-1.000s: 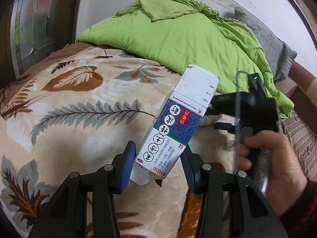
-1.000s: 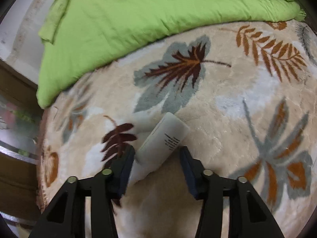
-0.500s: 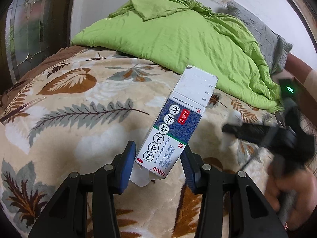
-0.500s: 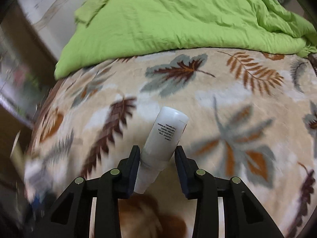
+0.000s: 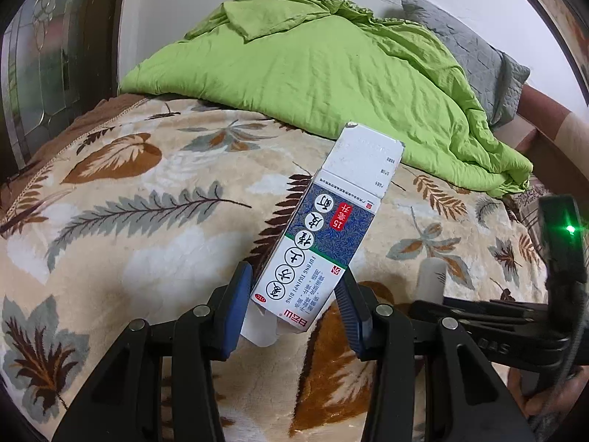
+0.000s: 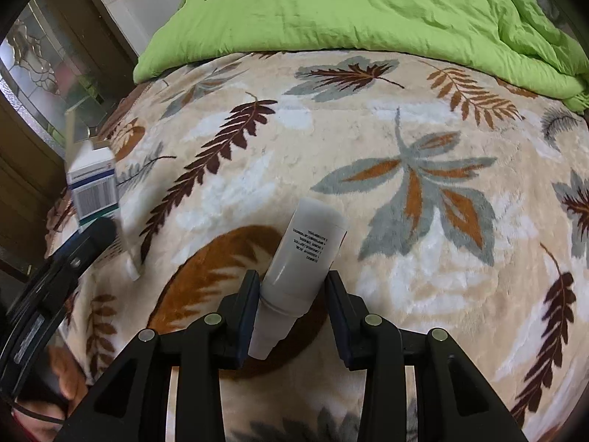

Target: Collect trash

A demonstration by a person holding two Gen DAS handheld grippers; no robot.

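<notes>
In the left wrist view, the left gripper (image 5: 294,309) sits at the bottom centre of the frame, its blue pads clamped on the lower end of a blue-and-white medicine box (image 5: 324,232) that slants up to the right over the leaf-patterned blanket (image 5: 147,221), with the green quilt (image 5: 331,73) across the top. In the right wrist view, the right gripper (image 6: 292,309), also bottom centre, is narrowed onto a white bottle (image 6: 302,258), cap end down between the pads and base pointing up-frame. The box also shows at that frame's left edge.
</notes>
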